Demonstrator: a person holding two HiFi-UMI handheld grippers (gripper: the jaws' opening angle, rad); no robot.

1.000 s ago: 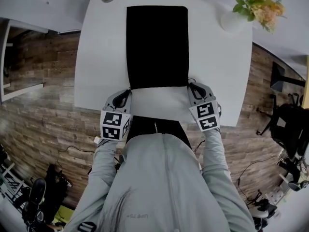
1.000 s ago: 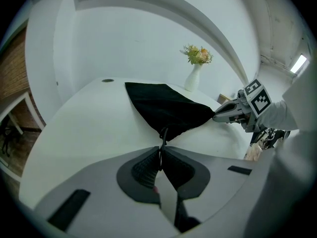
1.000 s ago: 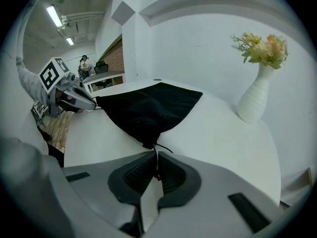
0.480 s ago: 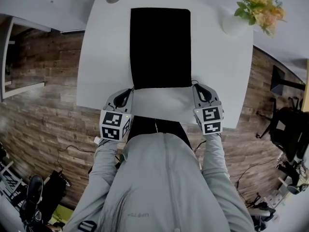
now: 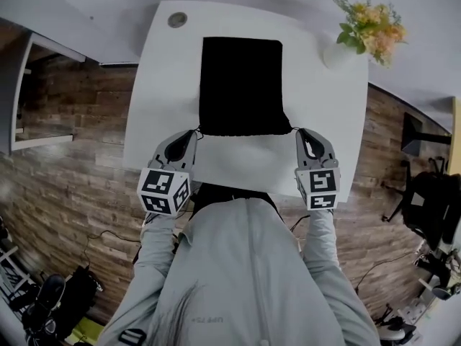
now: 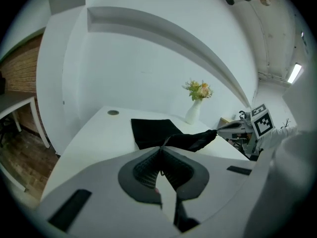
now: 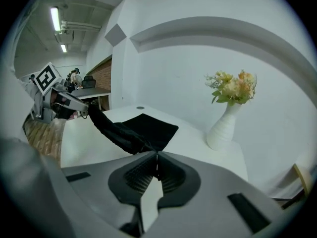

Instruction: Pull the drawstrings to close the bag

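- Room: wood-plank floor (image 5: 79, 164) left and right of frame, pale wall across the top. Black clutter lower left (image 5: 57, 294) and dark gear at the right edge (image 5: 432, 193); can't identify either.
- Surface: white table (image 5: 166, 92), centre of the head view, bare apart from three items.
- Person's grey top (image 5: 245, 272) fills the bottom centre and covers the middle of the table's near edge.
- Bag (image 5: 241, 85): black, mid-table. The far part lies flat; in the gripper views the near edge is lifted and slung between the two grippers.
- Clearance: wide bare margins on both sides of the bag, and a narrower strip beyond its far edge.
- Vase (image 5: 335, 52) with flowers (image 5: 369, 29) sits at the table's upper-right corner, well apart from the bag.
- Round cap (image 5: 177, 20) sits at the upper-left corner, near the table edge.
- Left gripper (image 5: 194, 133): jaws together, pinching a drawstring (image 6: 165, 141) at the bag's near-left corner.
- Right gripper (image 5: 300, 132): jaws together at the near-right corner, pinching that side's drawstring.
- Hard to read: the bag is black on black, so no seam or mouth detail. The cords are hair-thin in the head view.
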